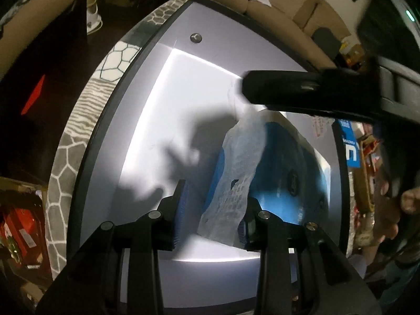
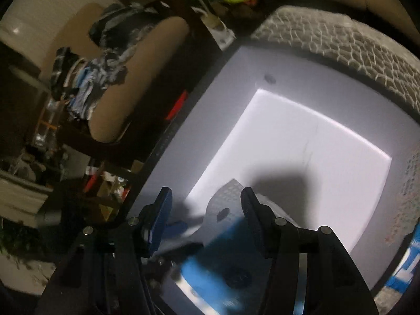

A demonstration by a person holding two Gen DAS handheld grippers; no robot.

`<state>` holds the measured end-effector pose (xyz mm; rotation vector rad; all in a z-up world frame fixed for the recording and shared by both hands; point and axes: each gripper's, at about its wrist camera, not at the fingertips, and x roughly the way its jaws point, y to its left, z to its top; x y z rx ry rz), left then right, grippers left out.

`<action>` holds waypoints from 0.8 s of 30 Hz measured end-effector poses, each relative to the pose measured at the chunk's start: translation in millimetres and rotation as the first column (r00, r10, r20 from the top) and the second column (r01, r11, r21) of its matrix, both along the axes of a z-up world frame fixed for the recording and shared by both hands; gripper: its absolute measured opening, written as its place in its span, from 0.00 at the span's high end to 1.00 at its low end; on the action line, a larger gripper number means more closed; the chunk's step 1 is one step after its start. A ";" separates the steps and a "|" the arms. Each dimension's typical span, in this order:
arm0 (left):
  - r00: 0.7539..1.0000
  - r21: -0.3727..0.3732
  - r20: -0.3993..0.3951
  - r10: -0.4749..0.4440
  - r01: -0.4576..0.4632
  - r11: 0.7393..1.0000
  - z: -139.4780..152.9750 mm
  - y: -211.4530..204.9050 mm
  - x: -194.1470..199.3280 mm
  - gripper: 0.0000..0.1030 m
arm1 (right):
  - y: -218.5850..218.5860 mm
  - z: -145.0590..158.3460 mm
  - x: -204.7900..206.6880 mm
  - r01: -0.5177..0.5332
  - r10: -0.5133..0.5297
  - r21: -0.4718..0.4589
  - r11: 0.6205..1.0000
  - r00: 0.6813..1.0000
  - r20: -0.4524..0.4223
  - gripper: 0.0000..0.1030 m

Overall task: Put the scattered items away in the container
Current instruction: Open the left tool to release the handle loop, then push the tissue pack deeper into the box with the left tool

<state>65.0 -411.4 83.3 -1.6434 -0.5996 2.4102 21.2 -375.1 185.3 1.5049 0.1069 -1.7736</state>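
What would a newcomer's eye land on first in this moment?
The white bin, brightly lit inside, fills both views. On its floor lies a blue package with a pale wrapper draped over it, just beyond the left gripper, whose jaws stand apart. The right gripper hovers over the same package, and its dark body crosses the left view's upper right.

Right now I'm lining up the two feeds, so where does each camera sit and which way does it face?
Left wrist: on the left gripper, looking down into the white container at a blue-and-white packet; its fingers, the other gripper and a hand show.
Right wrist: on the right gripper, looking down into the same container; only its fingers show.
Shared: container, packet.
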 end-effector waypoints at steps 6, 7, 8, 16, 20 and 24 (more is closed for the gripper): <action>0.998 0.086 -0.047 -0.038 0.042 0.995 16.8 9.8 11.5 0.37 | -15.1 -12.0 24.3 -0.091 0.114 0.164 0.982 0.983 -0.141 0.49; 0.998 0.083 -0.057 -0.032 0.037 0.996 20.1 13.5 13.2 0.34 | -14.8 -11.9 26.3 -0.088 0.113 0.165 0.982 0.982 -0.150 0.49; 0.998 0.084 -0.063 -0.031 0.036 0.996 22.8 13.4 14.6 0.30 | -11.5 -12.8 27.4 -0.083 0.108 0.165 0.983 0.983 -0.149 0.49; 0.984 0.080 -0.174 0.019 -0.005 0.997 60.2 5.1 20.0 0.16 | 32.9 17.1 18.1 -0.014 0.032 0.108 0.994 0.985 -0.169 0.47; 0.985 0.111 -0.173 0.004 0.016 0.994 74.2 7.5 13.9 0.13 | 64.0 16.4 3.3 0.044 -0.030 0.101 0.994 0.991 -0.133 0.44; 0.994 0.205 -0.100 0.036 -0.015 0.979 53.7 6.8 1.8 0.13 | 73.8 -3.7 -4.1 0.056 -0.055 0.062 0.996 0.998 -0.022 0.44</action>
